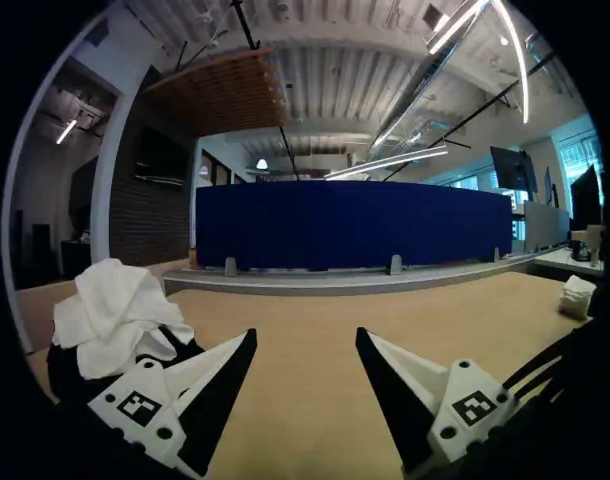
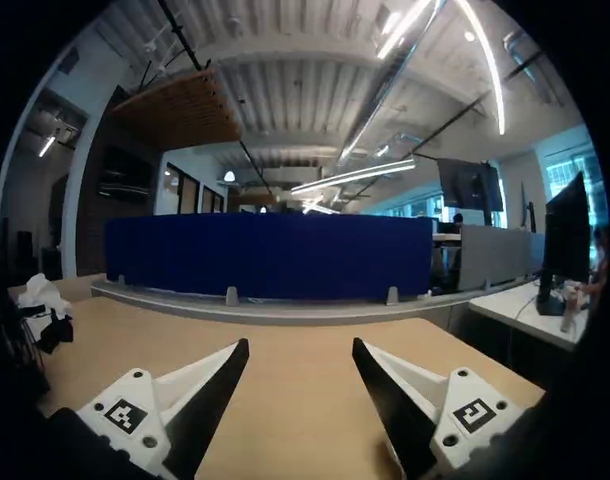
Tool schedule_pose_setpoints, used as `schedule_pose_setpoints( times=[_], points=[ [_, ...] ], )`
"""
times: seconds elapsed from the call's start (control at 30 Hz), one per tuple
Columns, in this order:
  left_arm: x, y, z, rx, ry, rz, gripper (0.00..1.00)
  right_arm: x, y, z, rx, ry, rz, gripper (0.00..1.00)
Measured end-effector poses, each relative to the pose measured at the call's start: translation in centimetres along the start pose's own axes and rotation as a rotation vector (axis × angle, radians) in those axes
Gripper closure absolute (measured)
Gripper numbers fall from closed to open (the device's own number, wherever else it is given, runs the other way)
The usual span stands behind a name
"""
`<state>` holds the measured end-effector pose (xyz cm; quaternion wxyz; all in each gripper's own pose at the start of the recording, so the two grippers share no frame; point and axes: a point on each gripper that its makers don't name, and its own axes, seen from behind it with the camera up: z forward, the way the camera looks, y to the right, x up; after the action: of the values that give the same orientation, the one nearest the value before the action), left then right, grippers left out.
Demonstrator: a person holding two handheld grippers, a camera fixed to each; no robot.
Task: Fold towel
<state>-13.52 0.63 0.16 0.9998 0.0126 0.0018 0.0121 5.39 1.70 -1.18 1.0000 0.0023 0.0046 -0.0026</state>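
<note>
The left gripper and right gripper are hovering spread and empty while the crumpled towel is lying unfolded.

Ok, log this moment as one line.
left gripper: open, empty | right gripper: open, empty | towel: crumpled, not held | fold: not started
</note>
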Motion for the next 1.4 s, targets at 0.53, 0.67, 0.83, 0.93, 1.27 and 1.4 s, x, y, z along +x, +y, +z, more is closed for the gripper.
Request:
schedule_pose_setpoints(
  times=[0.53, 0.67, 0.83, 0.93, 1.27, 1.4],
  points=[
    [0.1, 0.0, 0.0, 0.0, 0.0, 0.0, 0.08, -5.0, 1.4, 1.1, -0.011, -0.017, 0.034, 0.0],
    [0.1, 0.0, 0.0, 0.0, 0.0, 0.0, 0.08, -5.6, 1.4, 1.3, -0.014, -0.022, 0.048, 0.0],
    [0.1, 0.0, 0.0, 0.0, 0.0, 0.0, 0.08, -5.8, 1.0, 1.3, -0.009, -0.018, 0.068, 0.0],
    [0.1, 0.0, 0.0, 0.0, 0.0, 0.0, 0.08, -6.0, 0.9, 1.3, -0.008, -0.016, 0.071, 0.0],
    [0.2, 0.0, -0.1, 0.0, 0.0, 0.0, 0.08, -6.6, 0.2, 1.0, 0.006, -0.013, 0.043, 0.0],
    [0.2, 0.0, 0.0, 0.0, 0.0, 0.0, 0.08, -6.7, 0.0, 0.9, 0.009, -0.006, 0.024, 0.0]
  ],
)
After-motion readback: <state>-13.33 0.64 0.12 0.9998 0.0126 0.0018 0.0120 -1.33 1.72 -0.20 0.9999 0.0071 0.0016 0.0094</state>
